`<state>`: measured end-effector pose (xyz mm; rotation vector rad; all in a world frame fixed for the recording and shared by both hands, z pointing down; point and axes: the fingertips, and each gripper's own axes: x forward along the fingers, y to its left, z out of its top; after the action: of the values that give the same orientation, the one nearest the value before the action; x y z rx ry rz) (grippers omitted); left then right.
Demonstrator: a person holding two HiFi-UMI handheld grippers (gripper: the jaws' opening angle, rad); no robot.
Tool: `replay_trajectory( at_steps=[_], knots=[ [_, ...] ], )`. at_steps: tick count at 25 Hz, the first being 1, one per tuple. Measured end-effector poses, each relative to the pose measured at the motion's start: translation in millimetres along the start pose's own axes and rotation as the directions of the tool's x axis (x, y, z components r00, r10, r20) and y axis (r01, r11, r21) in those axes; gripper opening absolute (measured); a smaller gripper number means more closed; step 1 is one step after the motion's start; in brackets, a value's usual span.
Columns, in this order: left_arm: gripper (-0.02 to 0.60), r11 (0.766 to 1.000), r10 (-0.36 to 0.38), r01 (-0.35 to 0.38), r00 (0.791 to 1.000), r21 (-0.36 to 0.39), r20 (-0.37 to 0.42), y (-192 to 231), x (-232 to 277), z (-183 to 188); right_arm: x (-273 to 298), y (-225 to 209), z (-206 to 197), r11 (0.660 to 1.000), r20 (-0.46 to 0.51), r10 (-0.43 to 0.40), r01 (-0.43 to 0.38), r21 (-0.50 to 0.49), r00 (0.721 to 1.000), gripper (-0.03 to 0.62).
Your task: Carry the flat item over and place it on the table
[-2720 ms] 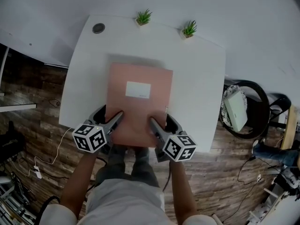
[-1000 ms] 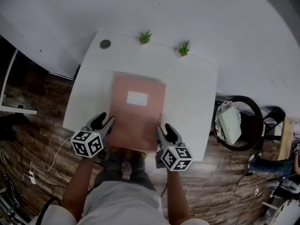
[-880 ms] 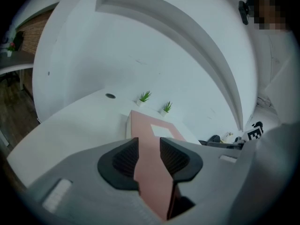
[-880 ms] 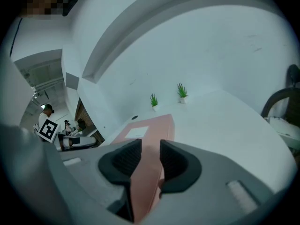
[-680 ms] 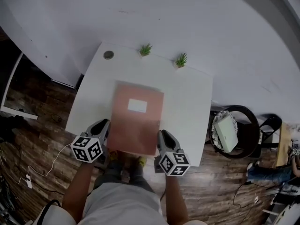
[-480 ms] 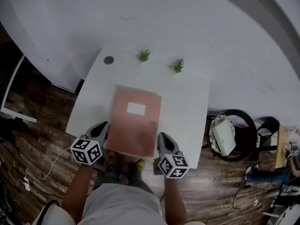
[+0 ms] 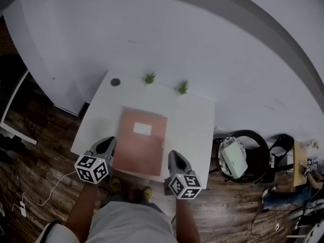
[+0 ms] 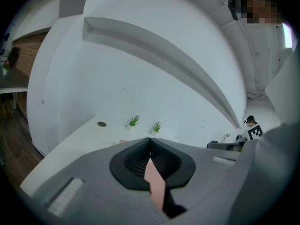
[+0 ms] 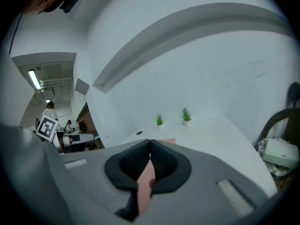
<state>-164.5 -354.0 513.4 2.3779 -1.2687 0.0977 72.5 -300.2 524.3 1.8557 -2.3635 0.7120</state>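
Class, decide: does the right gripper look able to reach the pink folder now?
Probably yes: the pink folder lies uncovered near the right gripper, nothing between them; its shut jaws must open first.

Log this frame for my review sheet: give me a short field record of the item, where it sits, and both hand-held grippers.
item: pink flat item with a white label
location: lying flat on the white table, near the front edge
left hand-held gripper: shut, empty, beside the item's near left corner
right hand-held gripper: shut, empty, beside the near right corner
also on table: two small plants, far edge
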Motion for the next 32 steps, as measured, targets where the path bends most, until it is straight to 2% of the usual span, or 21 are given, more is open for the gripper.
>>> replay_trajectory(
  at_steps=[9, 13, 24, 32],
  knots=[
    [0.007, 0.997, -0.032, 0.024, 0.993, 0.071, 0.111, -17.4, -14.2, 45.4, -23.8, 2.5, 34.8, 0.999, 0.079, -0.013, 0.016, -0.048, 0.997, 0.004],
    [0.008, 0.992, -0.04, 0.021, 0.988, 0.126, 0.15, -23.2, -21.4, 65.7, -32.8, 1.1, 50.5, 0.996, 0.112, -0.019, 0.028, -0.084, 0.994, 0.005],
    [0.008, 0.976, -0.061, 0.007, 0.968, 0.218, 0.242, -32.3, -34.4, 117.5, -45.8, 5.5, 92.2, 0.982, 0.187, -0.032, 0.065, -0.175, 0.982, 0.003],
    [0.008, 0.974, -0.053, -0.011, 0.96, 0.226, 0.276, -28.0, -37.3, 132.8, -43.7, 4.6, 107.7, 0.984, 0.216, -0.035, 0.072, -0.166, 0.976, 0.003]
  ],
)
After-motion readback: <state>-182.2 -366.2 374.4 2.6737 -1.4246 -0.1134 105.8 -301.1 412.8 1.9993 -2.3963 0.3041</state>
